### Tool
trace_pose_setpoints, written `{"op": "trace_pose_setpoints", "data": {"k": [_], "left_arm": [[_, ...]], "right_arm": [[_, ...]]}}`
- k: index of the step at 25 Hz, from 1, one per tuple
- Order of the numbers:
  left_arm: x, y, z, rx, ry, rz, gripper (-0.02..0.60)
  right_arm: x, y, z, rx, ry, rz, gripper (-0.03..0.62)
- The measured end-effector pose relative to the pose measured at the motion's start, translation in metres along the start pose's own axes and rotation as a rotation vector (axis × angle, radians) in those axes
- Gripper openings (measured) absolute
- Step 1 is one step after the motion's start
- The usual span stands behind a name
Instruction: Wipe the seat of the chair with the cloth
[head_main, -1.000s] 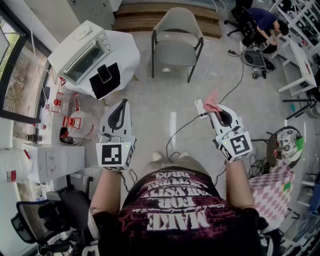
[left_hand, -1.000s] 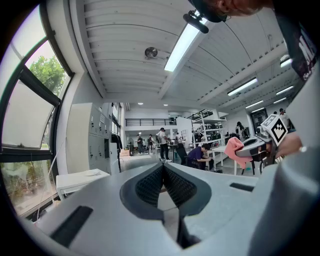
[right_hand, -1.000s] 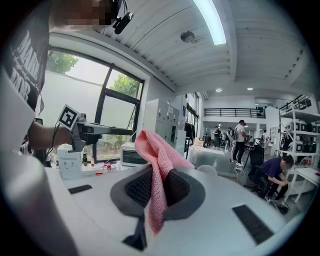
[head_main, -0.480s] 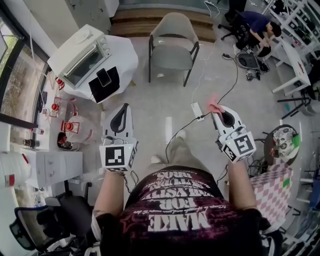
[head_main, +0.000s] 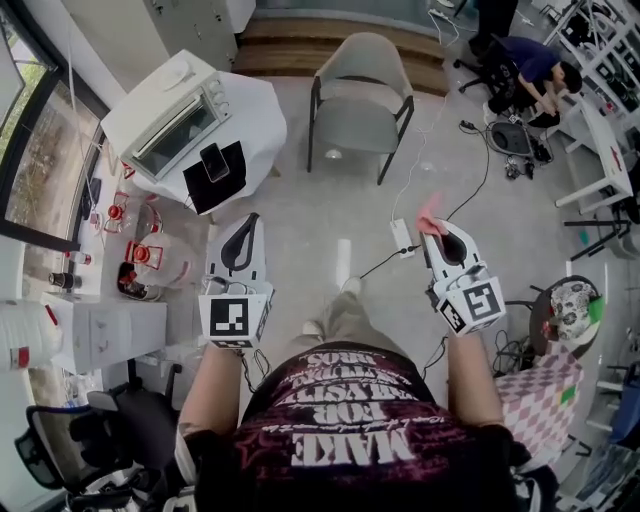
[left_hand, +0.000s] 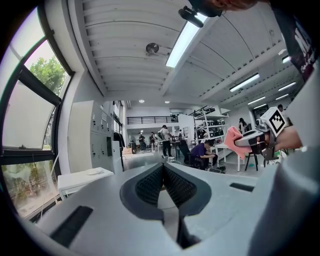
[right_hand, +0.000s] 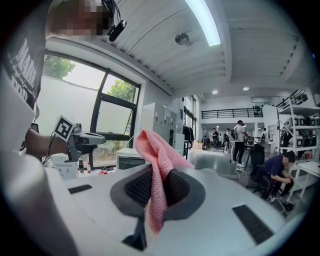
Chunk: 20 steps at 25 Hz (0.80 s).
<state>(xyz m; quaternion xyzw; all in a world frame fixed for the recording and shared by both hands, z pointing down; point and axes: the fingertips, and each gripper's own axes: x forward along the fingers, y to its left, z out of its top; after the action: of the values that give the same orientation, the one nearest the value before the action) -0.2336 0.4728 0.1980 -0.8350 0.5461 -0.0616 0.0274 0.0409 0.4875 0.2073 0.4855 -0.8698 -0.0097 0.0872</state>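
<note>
A grey chair (head_main: 360, 100) with dark legs stands on the floor ahead, its seat (head_main: 355, 125) bare. My right gripper (head_main: 434, 226) is shut on a pink cloth (head_main: 429, 212), held well short of the chair; the cloth (right_hand: 157, 170) sticks up between the jaws in the right gripper view. My left gripper (head_main: 243, 222) is held level at the left, jaws shut on nothing (left_hand: 163, 175). Both grippers hover above the floor in front of the person's torso.
A white-draped table (head_main: 240, 110) with a toaster oven (head_main: 170, 110) and a dark tablet (head_main: 215, 170) stands left of the chair. A power strip (head_main: 402, 237) and cables lie on the floor. A seated person (head_main: 535, 65) works far right. A round side table (head_main: 570, 290) sits right.
The person has stepped forward, one foot now ahead; the view shifted slightly. Both grippers keep their hold and pose, the right one still holding the cloth.
</note>
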Motion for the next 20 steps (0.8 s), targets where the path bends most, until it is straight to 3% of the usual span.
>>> {"op": "trace_pose_setpoints", "data": {"k": [10,20], "left_arm": [[0.092,0.005,0.011,0.033,0.004,-0.027,0.006],[0.175,-0.003,0.022,0.004,0.011,-0.020,0.006]], "right_arm": [[0.060,-0.064,-0.017,0.055,0.015,0.010,0.031],[0.098,-0.130,-0.021,0.057,0.029,0.050,0.031]]}}
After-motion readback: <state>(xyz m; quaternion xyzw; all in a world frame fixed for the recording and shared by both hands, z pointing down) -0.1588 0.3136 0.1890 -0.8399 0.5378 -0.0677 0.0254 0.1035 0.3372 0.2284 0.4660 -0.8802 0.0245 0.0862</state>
